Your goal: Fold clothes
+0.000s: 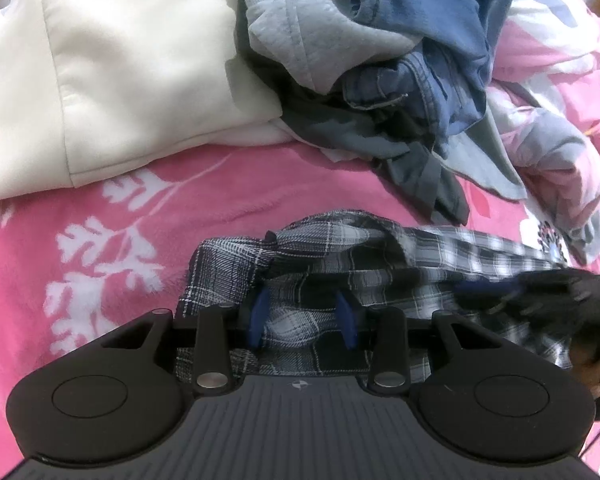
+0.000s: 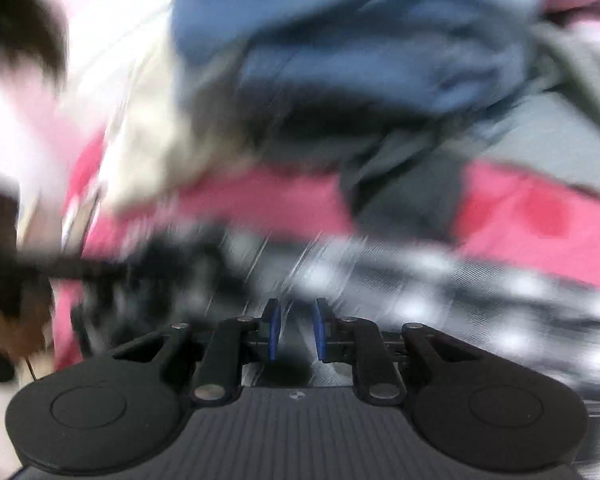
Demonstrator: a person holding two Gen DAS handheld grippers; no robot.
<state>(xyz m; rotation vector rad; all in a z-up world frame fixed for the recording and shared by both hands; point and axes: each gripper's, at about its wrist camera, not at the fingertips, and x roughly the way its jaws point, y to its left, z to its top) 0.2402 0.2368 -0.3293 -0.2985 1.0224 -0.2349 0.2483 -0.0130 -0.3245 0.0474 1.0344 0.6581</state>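
Note:
A black-and-white plaid shirt lies bunched on the pink floral blanket. My left gripper points down into its left end. A thick fold of the plaid fills the gap between the blue pads, so it is shut on the cloth. The shirt stretches rightward to my right gripper, which is blurred at the frame's right side. The right wrist view is heavily smeared. There my right gripper has its jaws close together, with a streak of the plaid shirt pinched between them.
A heap of clothes sits behind the shirt: blue jeans, a light grey sweatshirt and a dark grey garment. A cream-white folded cover fills the back left. A hand shows at the right edge.

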